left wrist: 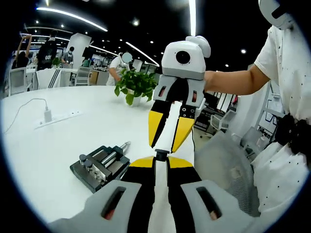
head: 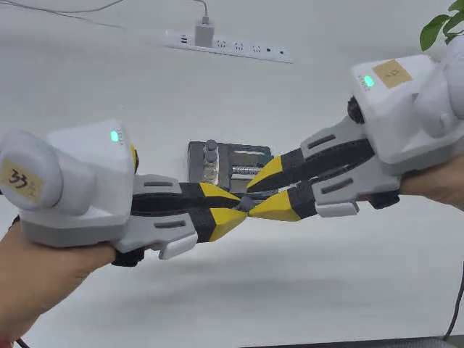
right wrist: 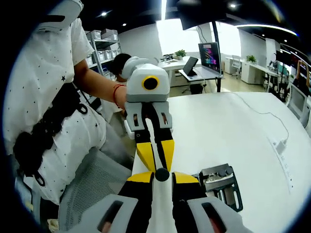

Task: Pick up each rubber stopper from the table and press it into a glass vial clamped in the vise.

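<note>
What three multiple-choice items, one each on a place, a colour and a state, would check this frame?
1. Where do the left gripper and right gripper meet, relative to the vise?
A) beyond it
B) on the person's side of it
C) far to its left
2. What colour are the gripper tips?
A) red
B) yellow
C) green
3. How is the power strip?
A) nothing plugged in
B) every socket taken
C) one white plug in it

Answers:
1. B, the head view shows them tip to tip nearer the camera than the vise.
2. B, yellow tips show in all three views.
3. C, a single plug stands near its left end.
</note>
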### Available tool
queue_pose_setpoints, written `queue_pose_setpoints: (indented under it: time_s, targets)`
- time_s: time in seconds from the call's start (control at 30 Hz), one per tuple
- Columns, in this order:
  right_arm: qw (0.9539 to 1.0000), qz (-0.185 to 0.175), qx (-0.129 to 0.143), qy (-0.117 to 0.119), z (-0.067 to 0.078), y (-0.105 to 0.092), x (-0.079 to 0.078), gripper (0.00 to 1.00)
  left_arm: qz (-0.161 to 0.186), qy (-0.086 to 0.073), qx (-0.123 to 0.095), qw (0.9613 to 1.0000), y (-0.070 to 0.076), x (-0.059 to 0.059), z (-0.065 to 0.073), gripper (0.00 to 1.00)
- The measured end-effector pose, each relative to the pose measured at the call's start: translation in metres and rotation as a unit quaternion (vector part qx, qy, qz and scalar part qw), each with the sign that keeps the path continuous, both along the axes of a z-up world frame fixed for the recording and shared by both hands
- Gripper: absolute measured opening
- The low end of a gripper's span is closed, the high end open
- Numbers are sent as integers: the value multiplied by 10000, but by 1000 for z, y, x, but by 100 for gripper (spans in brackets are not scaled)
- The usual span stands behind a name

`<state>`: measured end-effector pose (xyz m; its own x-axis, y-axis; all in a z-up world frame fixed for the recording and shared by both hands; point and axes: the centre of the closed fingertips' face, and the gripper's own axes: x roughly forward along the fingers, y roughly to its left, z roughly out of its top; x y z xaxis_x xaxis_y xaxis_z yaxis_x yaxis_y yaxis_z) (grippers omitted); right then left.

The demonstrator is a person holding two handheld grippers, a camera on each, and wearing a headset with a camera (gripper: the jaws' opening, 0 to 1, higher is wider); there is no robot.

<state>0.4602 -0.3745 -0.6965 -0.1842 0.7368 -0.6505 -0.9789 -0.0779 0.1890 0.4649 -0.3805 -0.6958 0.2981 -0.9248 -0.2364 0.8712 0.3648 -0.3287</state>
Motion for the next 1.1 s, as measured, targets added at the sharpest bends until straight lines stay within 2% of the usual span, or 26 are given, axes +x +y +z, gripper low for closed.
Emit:
queue_pose_setpoints:
  time_s: [0.63, 1.1]
  targets:
    - [9999, 115, -31, 26, 3, 2, -4, 8, -65, -33, -42, 10000, 0, 0, 3, 4]
    - [9998, 178, -63, 32, 0, 1, -8, 7, -162, -55, 55, 9998, -1, -4, 0, 4]
